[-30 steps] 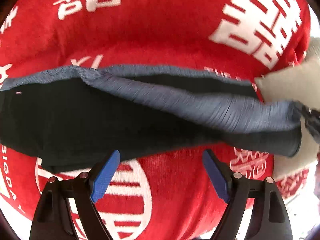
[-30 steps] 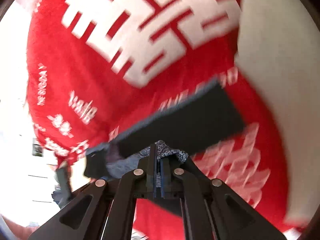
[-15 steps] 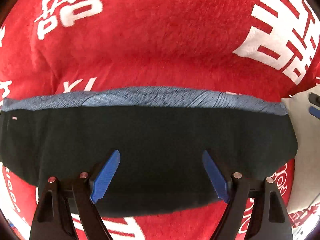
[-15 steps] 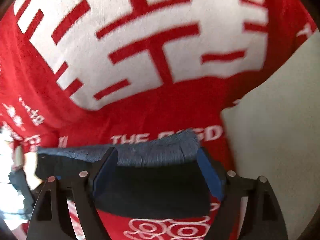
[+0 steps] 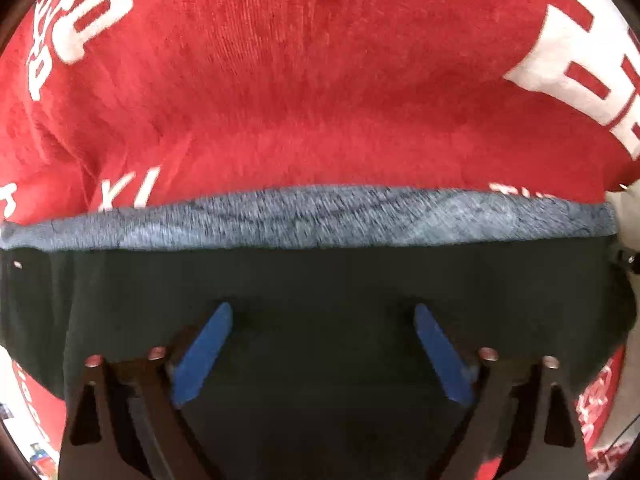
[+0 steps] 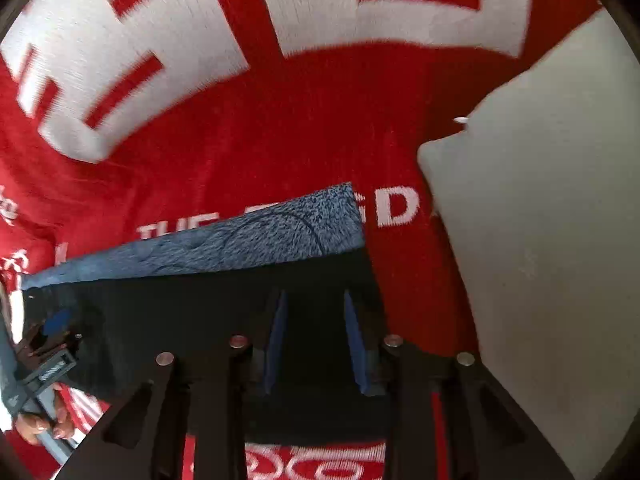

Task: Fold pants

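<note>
The black pants (image 5: 320, 280) with a grey-blue waistband (image 5: 312, 220) lie folded flat on a red blanket (image 5: 300, 80). My left gripper (image 5: 320, 312) is open, fingers wide apart just above the black fabric, holding nothing. In the right wrist view the pants (image 6: 180, 312) and waistband (image 6: 248, 244) lie under my right gripper (image 6: 314, 300), whose jaws stand partly open over the pants' right end, gripping nothing. The left gripper (image 6: 52, 336) shows at the far left in that view.
The red blanket (image 6: 240, 140) has large white characters and lettering. A pale grey pillow (image 6: 540, 240) lies at the right, close to the pants' right edge. A hand (image 6: 40, 428) holds the left tool.
The right gripper let go of the waistband, opened wide, then narrowed. The pants dropped flat on the blanket. Both grippers moved lower and closer over the fabric.
</note>
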